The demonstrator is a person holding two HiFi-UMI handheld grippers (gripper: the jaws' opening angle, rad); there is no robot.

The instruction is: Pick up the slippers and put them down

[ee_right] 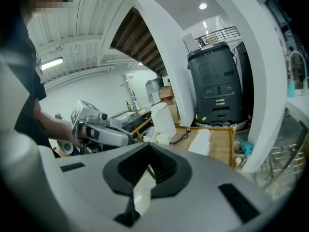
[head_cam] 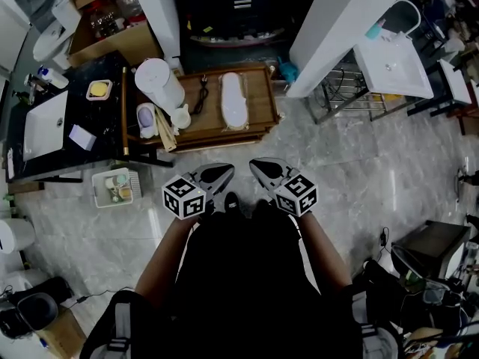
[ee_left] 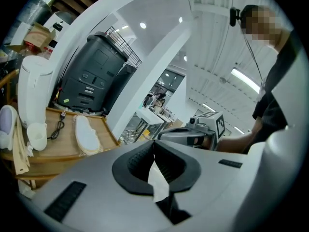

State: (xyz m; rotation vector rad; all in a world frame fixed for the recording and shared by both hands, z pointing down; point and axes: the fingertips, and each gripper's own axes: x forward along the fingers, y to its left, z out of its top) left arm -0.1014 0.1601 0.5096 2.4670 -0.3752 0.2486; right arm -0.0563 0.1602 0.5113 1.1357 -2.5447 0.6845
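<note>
Left gripper (head_cam: 213, 175) and right gripper (head_cam: 263, 170): side by side at head-view centre, over grey marble floor (head_cam: 359, 170). Jaws of both pressed together, nothing between them. White slipper (head_cam: 233, 99): lies flat on wooden tray (head_cam: 263, 96), upper centre, well apart from both grippers. Tall white container (head_cam: 159, 81) stands at the tray's left end.

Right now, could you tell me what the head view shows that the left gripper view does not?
Only the head view: the sink in the black counter, the floor basket. Only the left gripper view: ceiling lights. Both: the white slipper on the wooden tray, the black cable, the right gripper.
</note>
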